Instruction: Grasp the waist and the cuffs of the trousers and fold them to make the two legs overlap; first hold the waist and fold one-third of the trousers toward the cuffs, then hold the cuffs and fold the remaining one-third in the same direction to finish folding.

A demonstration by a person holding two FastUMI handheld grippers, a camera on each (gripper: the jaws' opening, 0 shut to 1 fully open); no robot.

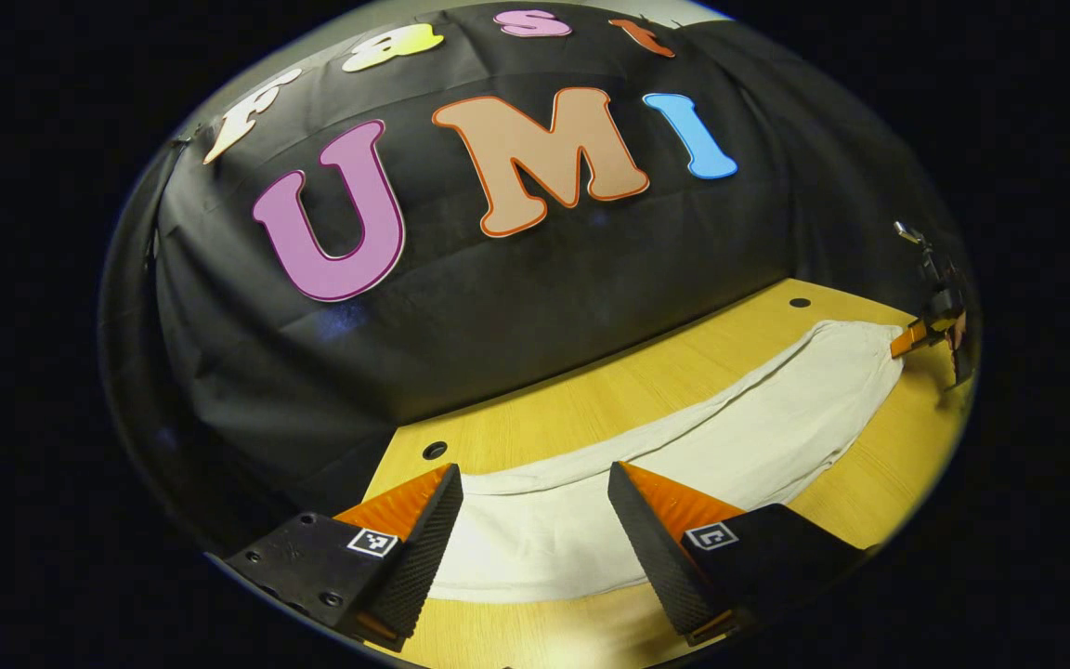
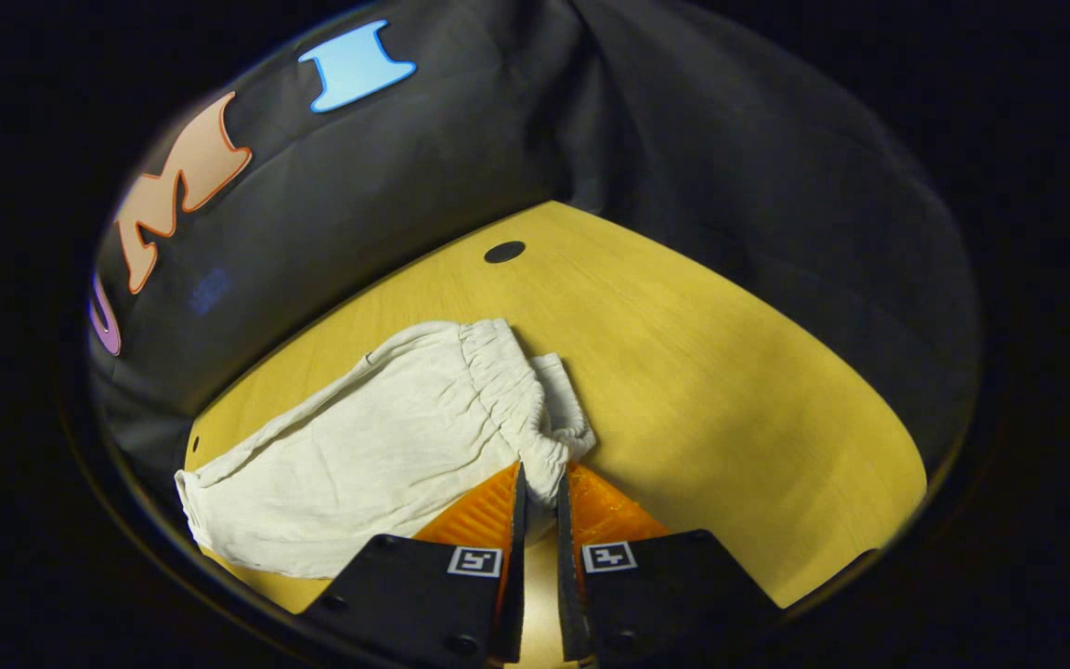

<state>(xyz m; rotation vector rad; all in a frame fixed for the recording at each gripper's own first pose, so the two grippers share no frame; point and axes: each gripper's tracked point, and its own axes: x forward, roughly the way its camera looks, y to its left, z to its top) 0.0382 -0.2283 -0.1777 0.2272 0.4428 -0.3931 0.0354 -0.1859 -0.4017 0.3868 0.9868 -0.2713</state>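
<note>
The trousers [image 1: 684, 455] lie flat on the wooden table [image 1: 535, 423], a pale cloth stretched lengthwise across its top, with the cuff end between the fingers of the left gripper [image 1: 535, 520], whose jaws stand wide apart over the fabric without pressing on it. In the right gripper view, the right gripper [image 2: 540, 483] has its jaws drawn narrow and clamped on the gathered elastic waist [image 2: 516, 400] at its near corner, the cloth bunched just above the fingertips. In the left gripper view that same gripper appears far off at the trousers' other end.
</note>
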